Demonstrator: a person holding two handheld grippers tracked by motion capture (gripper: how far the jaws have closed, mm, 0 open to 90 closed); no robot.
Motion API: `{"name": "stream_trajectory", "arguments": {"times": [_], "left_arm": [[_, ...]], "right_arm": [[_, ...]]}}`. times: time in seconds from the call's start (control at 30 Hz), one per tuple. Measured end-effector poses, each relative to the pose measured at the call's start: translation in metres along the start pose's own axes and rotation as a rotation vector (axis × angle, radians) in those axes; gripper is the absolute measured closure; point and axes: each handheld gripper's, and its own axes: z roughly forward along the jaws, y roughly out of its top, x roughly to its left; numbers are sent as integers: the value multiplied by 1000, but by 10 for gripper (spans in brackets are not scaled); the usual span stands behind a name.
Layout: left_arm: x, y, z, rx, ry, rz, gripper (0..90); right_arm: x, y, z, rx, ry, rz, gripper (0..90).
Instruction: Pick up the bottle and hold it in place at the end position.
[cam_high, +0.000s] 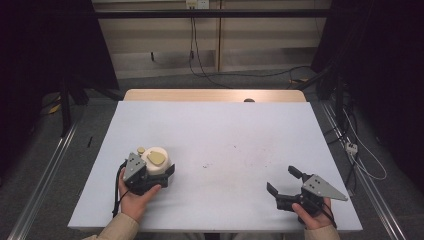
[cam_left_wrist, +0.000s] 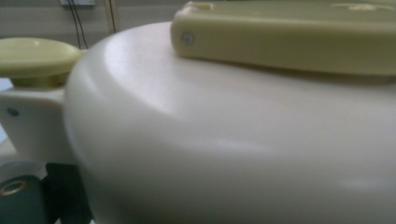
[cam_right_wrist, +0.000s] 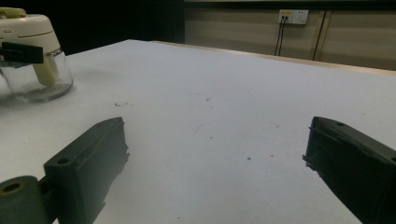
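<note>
Standing near the front left of the white table, just ahead of the person's left hand, is a small jar-like container. Its top is a rounded cream-white cap with a smooth, slightly glossy dome. A flat pale-yellow handle lies across the cap, fixed with a small screw at its end, and a little yellow knob sticks up from a white bracket at one side. From the right gripper view the lower part reads as a clear glass bowl, with a pale yellow piece hanging down inside it.

The left gripper is pressed right up to the container, its black jaws reaching around the white cap on either side; one jaw lies flat against the cap in the right gripper view. It looks clamped on the container.

The right gripper rests low over the front right of the table, well apart from the container, held in the person's right hand. Its two black jaws are spread wide with bare table between them.
</note>
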Motion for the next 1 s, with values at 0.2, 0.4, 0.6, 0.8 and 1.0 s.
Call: {"name": "stream_trajectory", "arguments": {"times": [0.2,0.4,0.6,0.8,1.0], "left_arm": [[0,1,0,-4,0,-10,58],[0,6,0,-13,-13,-12,59],[0,12,2,-26,-25,-7,59],[-2,17,6,-36,-39,-8,60],[-7,21,12,-34,-58,2,60]], "right_arm": [[0,0,0,-3,1,-1,46],[0,0,0,-3,2,-2,47],[0,1,1,-4,2,-7,47],[0,1,1,-6,2,-8,48],[0,1,2,-8,2,-6,48]]}}
